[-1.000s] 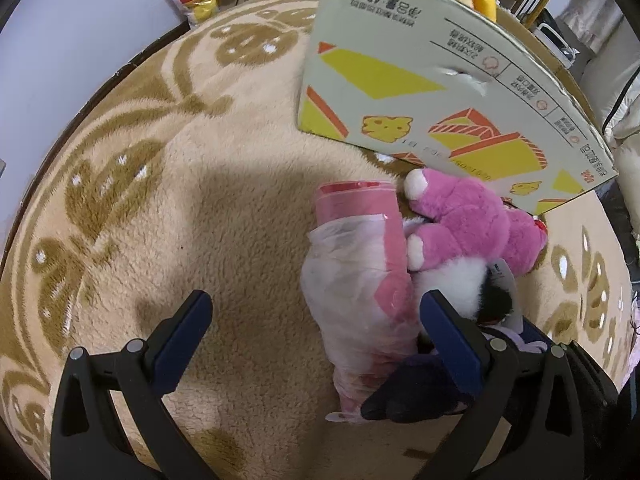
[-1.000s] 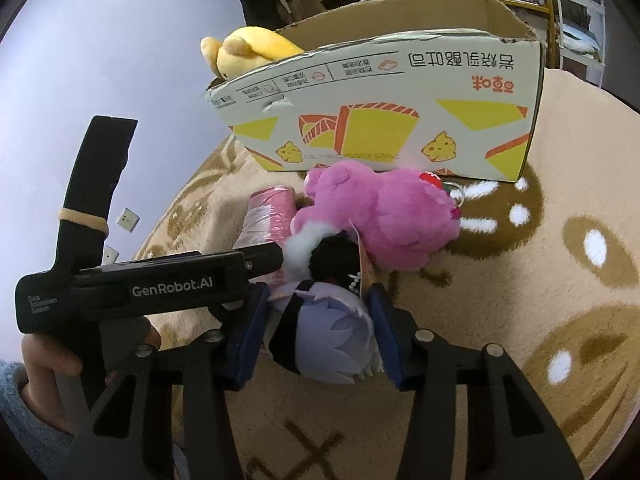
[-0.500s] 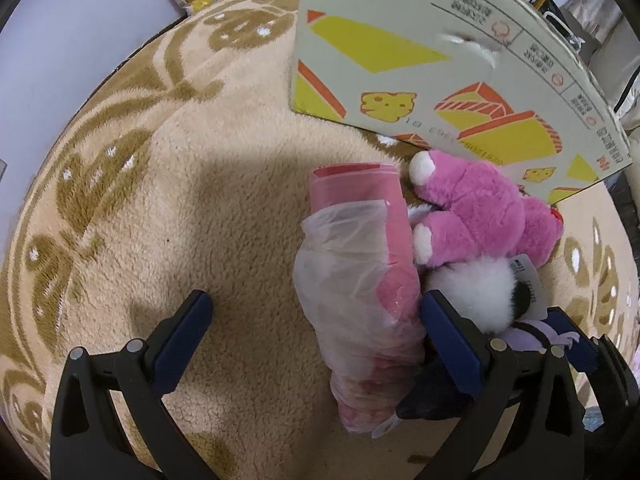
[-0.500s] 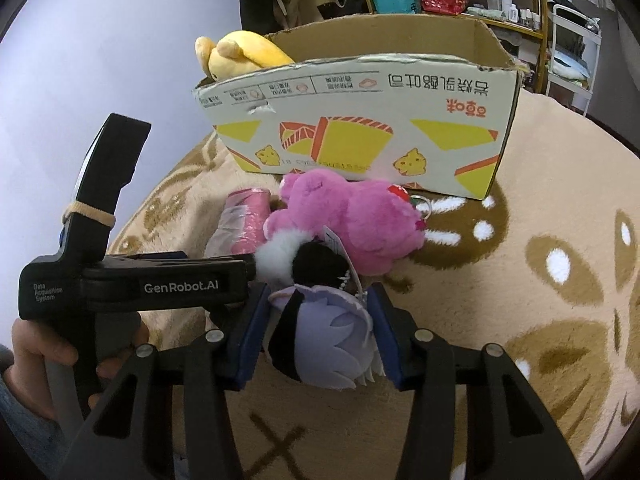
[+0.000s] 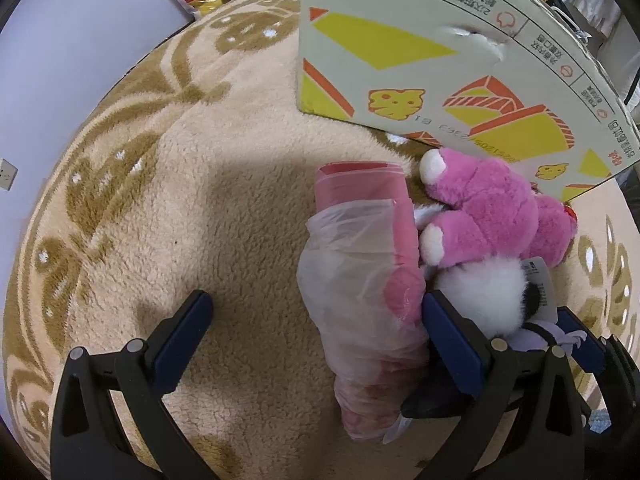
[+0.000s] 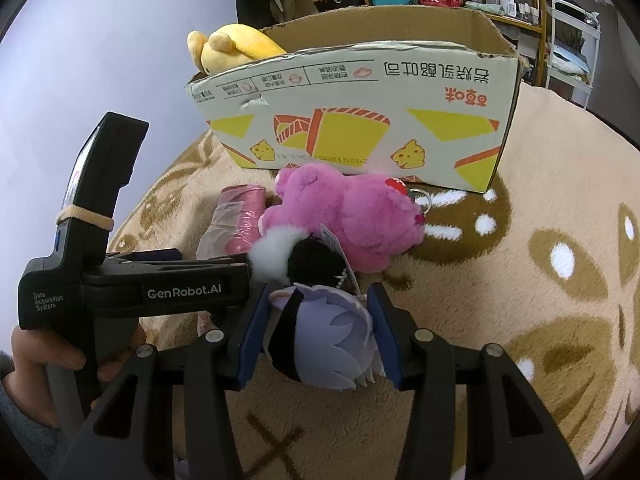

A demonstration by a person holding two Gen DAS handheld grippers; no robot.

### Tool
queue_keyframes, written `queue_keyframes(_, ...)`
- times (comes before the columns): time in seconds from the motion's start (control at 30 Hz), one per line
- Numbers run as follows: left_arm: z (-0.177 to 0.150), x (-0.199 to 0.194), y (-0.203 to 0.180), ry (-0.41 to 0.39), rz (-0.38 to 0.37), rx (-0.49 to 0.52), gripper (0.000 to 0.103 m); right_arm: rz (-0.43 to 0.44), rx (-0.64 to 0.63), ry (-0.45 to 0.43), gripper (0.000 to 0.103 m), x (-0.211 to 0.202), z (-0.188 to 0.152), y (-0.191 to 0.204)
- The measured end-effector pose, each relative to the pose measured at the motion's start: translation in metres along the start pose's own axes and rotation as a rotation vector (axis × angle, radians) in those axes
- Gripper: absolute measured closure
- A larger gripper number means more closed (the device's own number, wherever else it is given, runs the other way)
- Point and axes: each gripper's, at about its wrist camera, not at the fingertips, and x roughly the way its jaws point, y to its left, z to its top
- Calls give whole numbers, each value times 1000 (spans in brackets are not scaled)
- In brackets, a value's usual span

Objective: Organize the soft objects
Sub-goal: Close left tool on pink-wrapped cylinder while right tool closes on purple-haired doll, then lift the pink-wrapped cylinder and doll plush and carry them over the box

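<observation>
Evidently little has shifted over the last second: the cardboard box [image 6: 360, 120] merely sits a bit higher in the right wrist view, so the lift has not begun. The right gripper [image 6: 320, 336] pinches the lavender-haired plush doll [image 6: 328, 344] between both pads, low on the rug [image 6: 520, 280]. The left gripper [image 5: 316, 336] stands spread wide, its right finger beside the pink plastic-wrapped roll [image 5: 368, 280] (unpinched). At twelve o'clock lies the pink teddy [image 6: 352, 216]. The doll's face is hidden, and the yellow plush [image 6: 232, 48] is half cut off by the box wall.

Left tongs [image 5: 316, 332] gape wide, angled steeply down; right tongs [image 6: 318, 332] are half-closed, pads gripping.
</observation>
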Motion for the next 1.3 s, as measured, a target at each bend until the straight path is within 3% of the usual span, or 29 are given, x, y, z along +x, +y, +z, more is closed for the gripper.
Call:
queue_keyframes(0.17,-3,0,-1,6,8,5,1,-2,-10,1,50,-1,0,1)
queue_keyframes(0.37,-7,-4,-4,3,1,28,16,0,-27,3,51,-1,0,4)
queue_keyframes(0.53,-14,-14,-18,-16,-53,99,55,-10,-54,-1,52,-4,-1,9)
queue_keyframes(0.6,-16,-16,-24,-24,-54,124,60,-14,-59,0,52,-5,-2,10)
queue_keyframes(1.03,-19,-41,-20,-64,-75,135,83,-9,-2,-14,53,-14,-3,-2)
queue_keyframes(1.3,-29,-60,-22,-96,-42,152,86,-21,16,-39,53,-24,-2,-10)
